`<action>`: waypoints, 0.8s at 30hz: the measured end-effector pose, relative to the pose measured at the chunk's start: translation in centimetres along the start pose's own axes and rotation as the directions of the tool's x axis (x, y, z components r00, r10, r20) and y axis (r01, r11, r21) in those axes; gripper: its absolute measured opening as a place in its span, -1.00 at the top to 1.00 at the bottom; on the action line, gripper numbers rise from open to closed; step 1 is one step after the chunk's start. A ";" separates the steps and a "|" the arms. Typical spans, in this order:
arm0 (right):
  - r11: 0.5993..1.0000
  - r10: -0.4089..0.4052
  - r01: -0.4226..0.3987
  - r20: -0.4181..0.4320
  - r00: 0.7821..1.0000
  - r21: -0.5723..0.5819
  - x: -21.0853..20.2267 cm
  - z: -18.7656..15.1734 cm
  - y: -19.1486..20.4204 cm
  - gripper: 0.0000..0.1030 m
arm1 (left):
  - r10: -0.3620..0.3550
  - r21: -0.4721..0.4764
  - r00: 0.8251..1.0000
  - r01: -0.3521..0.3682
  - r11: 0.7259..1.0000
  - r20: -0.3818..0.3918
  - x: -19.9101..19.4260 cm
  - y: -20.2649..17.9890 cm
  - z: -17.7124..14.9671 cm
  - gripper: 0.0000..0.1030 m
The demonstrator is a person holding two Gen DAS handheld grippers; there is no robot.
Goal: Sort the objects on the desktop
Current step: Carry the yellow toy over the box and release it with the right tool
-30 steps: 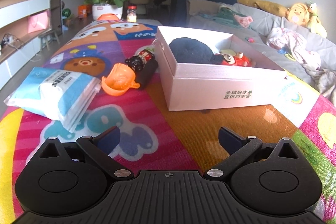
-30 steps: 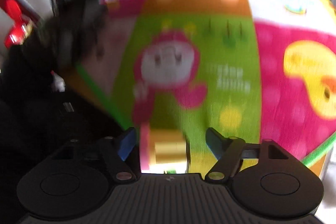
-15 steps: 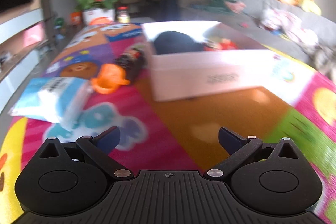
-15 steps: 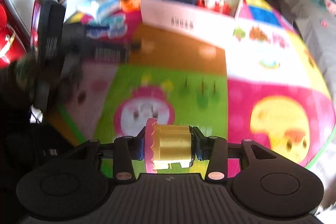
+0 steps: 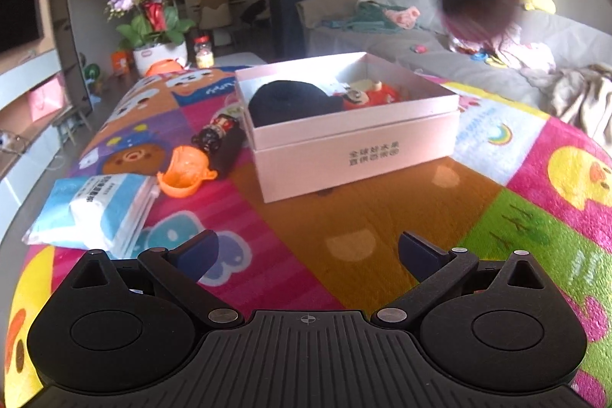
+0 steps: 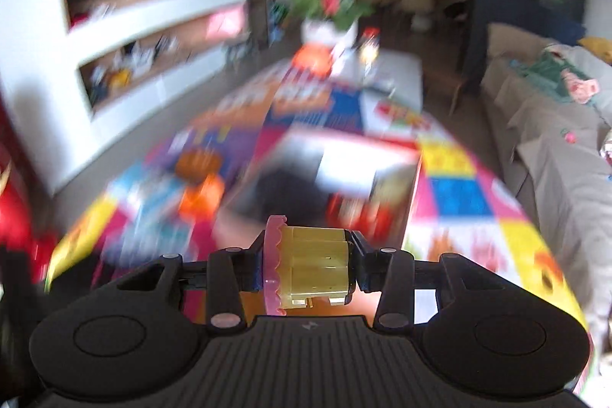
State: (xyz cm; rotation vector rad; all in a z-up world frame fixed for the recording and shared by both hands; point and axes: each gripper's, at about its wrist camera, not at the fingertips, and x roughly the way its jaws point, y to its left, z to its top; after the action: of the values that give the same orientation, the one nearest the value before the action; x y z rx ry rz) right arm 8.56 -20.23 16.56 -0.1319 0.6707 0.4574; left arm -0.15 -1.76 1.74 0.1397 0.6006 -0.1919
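Over the colourful play mat [image 5: 344, 236], the left gripper [image 5: 308, 249] hangs with jaws spread and empty; ahead sit a white box [image 5: 355, 155], an orange toy [image 5: 185, 171] and a tissue pack [image 5: 95, 209]. From the right wrist, the right gripper [image 6: 310, 264] clamps a yellow toy block with a pink frilled edge [image 6: 311, 270], raised above the blurred box [image 6: 344, 159].

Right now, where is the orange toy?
In the left wrist view, the orange toy lies on the mat left of the white box, touching the dark bottle and just right of the blue packet.
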 end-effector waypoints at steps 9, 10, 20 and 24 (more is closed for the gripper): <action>0.986 0.005 -0.009 0.026 1.000 0.167 5.5 0.4 -2.7 -0.30 | 0.113 -0.017 0.992 -0.113 0.994 0.053 -0.8 3.5 -0.5 -1.00; 0.988 0.005 -0.008 0.023 1.000 0.157 5.6 -0.4 -2.4 -0.32 | 0.132 -0.022 0.990 -0.131 0.991 0.053 -0.6 4.1 -0.3 -1.00; 1.000 0.009 -0.010 0.025 1.000 0.021 4.2 -9.5 0.9 -0.46 | 0.222 0.049 0.973 -0.226 0.973 0.070 3.9 6.2 2.7 -0.65; 0.998 0.040 -0.040 0.011 0.999 0.054 3.9 -12.5 1.4 -0.53 | 0.265 0.075 0.964 -0.265 0.961 0.015 7.5 6.6 3.8 -0.64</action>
State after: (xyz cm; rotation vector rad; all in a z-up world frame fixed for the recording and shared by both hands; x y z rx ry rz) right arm 3.50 -20.89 4.44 -0.0649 0.6764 0.4775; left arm 9.40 2.89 1.04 0.2914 0.5639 0.0449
